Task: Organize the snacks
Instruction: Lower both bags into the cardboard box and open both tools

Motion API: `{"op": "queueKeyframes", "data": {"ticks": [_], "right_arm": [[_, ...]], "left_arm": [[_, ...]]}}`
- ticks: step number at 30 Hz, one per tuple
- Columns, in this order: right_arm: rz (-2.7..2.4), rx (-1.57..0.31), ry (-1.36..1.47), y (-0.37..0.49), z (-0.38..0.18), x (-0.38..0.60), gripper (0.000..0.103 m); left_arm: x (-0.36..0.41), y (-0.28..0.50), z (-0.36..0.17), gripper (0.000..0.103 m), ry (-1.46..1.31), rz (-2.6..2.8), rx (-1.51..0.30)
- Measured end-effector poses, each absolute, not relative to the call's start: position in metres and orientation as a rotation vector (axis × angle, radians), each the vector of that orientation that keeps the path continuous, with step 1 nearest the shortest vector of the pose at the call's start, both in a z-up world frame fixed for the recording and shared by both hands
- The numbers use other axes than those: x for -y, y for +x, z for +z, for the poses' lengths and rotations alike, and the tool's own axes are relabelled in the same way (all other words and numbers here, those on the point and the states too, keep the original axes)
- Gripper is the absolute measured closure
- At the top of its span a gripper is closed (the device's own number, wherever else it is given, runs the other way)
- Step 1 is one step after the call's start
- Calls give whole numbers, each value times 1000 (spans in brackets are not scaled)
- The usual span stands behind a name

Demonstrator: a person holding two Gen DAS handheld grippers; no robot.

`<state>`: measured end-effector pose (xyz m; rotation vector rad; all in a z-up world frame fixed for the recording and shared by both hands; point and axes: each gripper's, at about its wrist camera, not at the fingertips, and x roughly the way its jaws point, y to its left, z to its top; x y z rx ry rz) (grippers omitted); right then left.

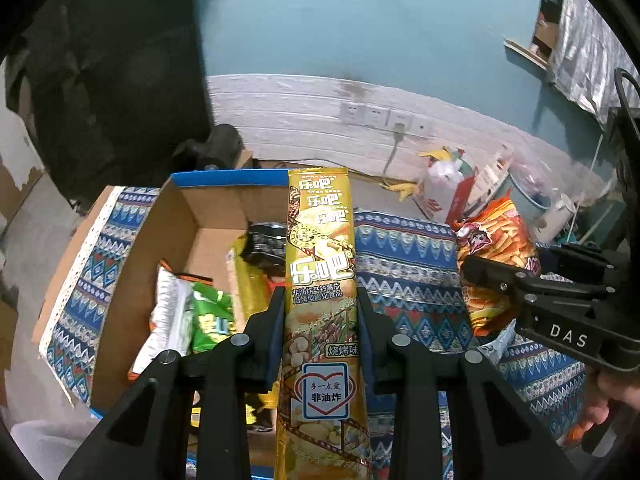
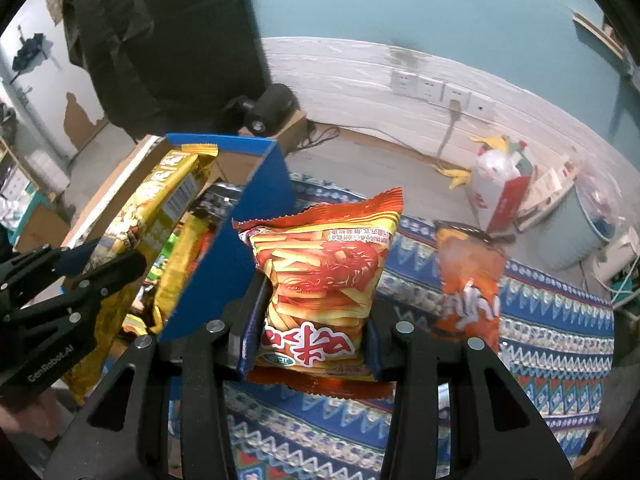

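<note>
Long gold chip pack (image 1: 320, 280), clamped upright.

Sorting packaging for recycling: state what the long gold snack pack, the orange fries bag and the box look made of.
Long gold snack pack: glossy printed plastic film, possibly foil-lined; shiny, crimped end.
Orange fries bag: glossy plastic film; serrated seal, puffed body.
Box: corrugated cardboard, matte brown inside, blue-coated outside and rim.
</note>
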<state>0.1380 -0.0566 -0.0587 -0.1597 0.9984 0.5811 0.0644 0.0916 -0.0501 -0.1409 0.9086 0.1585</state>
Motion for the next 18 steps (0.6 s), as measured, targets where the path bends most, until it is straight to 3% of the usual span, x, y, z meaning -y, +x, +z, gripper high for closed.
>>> {"op": "queueKeyframes", "data": {"ticks": [18], "right_arm": [[679,-991,-192,136,-53,-30,62]], "left_arm": [[-164,49,-73,71,-223,278,-941]]}}
